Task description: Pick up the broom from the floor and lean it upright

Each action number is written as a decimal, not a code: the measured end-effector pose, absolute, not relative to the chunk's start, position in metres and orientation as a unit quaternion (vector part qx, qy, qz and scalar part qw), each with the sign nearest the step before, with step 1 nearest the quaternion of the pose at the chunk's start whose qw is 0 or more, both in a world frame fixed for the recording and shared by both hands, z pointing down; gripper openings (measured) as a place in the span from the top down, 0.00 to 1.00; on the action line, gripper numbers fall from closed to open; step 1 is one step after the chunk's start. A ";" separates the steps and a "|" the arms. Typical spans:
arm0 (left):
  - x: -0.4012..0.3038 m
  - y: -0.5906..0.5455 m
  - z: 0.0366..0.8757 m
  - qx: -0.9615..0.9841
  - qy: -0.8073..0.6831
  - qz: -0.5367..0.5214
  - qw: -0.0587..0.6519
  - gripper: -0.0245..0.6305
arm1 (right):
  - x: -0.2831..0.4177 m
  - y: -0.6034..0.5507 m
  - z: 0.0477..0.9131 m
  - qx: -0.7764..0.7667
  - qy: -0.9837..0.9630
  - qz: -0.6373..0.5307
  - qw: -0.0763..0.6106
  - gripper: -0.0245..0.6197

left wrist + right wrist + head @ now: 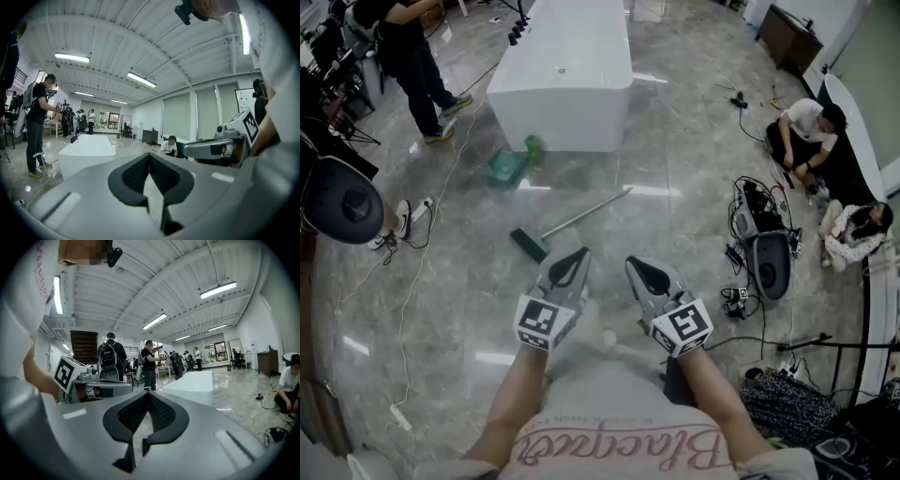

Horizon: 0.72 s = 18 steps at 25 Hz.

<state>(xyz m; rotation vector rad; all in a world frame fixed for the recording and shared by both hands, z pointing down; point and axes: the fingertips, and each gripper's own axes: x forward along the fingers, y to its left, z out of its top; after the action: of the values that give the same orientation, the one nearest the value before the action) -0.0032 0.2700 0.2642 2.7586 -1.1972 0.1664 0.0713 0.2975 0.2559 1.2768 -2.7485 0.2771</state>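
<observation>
The broom lies flat on the grey marble floor in the head view, its dark green head (529,245) towards me and its thin grey handle (586,214) running away to the right. My left gripper (578,251) hovers just right of the broom head, apart from it, jaws shut and empty. My right gripper (634,262) is held beside it, further right, also shut with nothing in it. Both point nearly level, so in the left gripper view the left gripper (150,154) and in the right gripper view the right gripper (147,393) face across the room, and the broom is hidden from them.
A long white counter (567,70) stands beyond the broom, with a green dustpan (504,169) at its near corner. One person stands at the far left (412,56); two sit on the floor at the right (802,131). Equipment and cables (764,244) lie to the right.
</observation>
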 end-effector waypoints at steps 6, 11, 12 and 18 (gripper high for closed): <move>-0.010 0.210 0.268 0.913 -0.400 0.052 0.064 0.96 | 0.072 0.243 0.267 0.420 -0.900 0.101 0.059 0.96; -0.012 0.145 0.279 0.918 -0.385 0.056 0.075 0.96 | 0.068 0.181 0.274 0.420 -0.898 0.106 0.071 0.96; -0.013 0.131 0.281 0.919 -0.383 0.057 0.080 0.96 | 0.068 0.168 0.274 0.422 -0.897 0.109 0.072 0.96; -0.020 0.053 0.283 0.922 -0.373 0.064 0.081 0.96 | 0.067 0.093 0.272 0.444 -0.884 0.132 0.062 0.96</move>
<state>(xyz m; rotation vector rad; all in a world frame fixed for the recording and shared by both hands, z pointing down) -0.0201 0.0528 0.2826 2.7562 -1.1139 0.1926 0.0674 0.0929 0.2716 1.3431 -2.6721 0.4000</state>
